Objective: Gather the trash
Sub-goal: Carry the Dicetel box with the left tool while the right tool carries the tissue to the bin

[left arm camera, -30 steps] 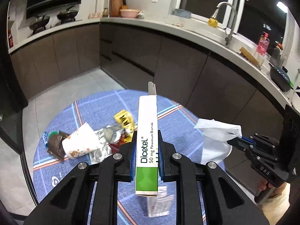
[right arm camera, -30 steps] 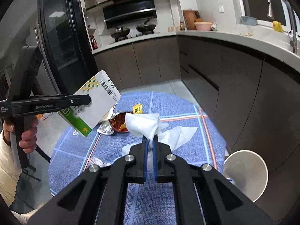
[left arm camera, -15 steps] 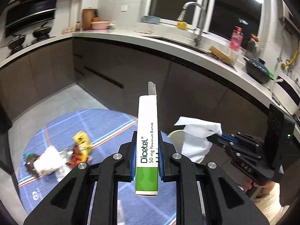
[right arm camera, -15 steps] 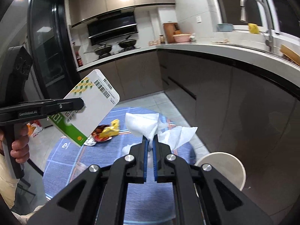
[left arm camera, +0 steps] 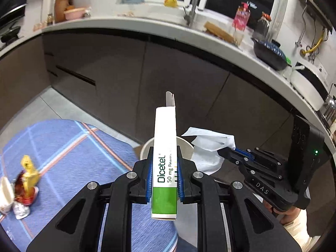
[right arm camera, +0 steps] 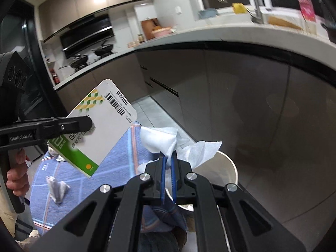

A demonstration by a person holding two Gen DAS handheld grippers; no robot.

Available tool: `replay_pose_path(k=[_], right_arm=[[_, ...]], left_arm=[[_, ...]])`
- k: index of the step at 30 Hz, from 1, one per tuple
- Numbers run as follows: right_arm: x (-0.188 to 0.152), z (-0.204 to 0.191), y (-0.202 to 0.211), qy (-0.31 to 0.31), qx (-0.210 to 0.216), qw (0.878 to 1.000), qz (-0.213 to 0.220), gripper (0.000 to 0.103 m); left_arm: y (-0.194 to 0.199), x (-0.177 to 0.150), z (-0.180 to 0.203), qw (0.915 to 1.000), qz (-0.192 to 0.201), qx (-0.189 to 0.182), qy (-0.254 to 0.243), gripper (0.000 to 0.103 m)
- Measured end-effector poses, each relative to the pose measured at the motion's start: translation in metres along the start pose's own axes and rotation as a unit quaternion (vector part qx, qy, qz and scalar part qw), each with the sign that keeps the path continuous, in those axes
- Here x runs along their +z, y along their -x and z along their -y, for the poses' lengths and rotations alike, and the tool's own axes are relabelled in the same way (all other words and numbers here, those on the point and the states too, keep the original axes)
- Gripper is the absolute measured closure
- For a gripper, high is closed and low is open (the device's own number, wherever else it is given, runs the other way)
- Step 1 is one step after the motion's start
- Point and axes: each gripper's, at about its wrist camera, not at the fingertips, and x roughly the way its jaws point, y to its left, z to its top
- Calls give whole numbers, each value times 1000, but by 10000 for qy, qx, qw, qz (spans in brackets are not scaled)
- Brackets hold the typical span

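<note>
My left gripper (left arm camera: 164, 173) is shut on a white and green Dicetel medicine box (left arm camera: 165, 153), held upright in the air; the box also shows in the right wrist view (right arm camera: 98, 126). My right gripper (right arm camera: 167, 163) is shut on a crumpled white tissue (right arm camera: 166, 140), which also shows in the left wrist view (left arm camera: 208, 149). A white round bin (right arm camera: 227, 168) stands on the floor just beyond and below both grippers; its rim (left arm camera: 147, 147) shows behind the box.
A blue checked round rug (left arm camera: 69, 147) holds more trash: a red and yellow wrapper (left arm camera: 26, 180), foil and a paper cup (left arm camera: 6, 195) at far left, and a crumpled scrap (right arm camera: 56, 189). Dark kitchen cabinets (left arm camera: 168, 73) under a white counter curve behind the bin.
Both grippers have swung right, away from the trash pile, toward the white bin. The bin is now close under the tissue and box. Both grips are unchanged.
</note>
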Motion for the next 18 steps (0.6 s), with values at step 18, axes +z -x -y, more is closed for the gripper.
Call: replay_pose_path(k=[18], right_arm=[[-43,77,-86,-519,-68,9946,-897,96]], left_arm=[[-162,1,0,9944,-1040,-191,-59,86]])
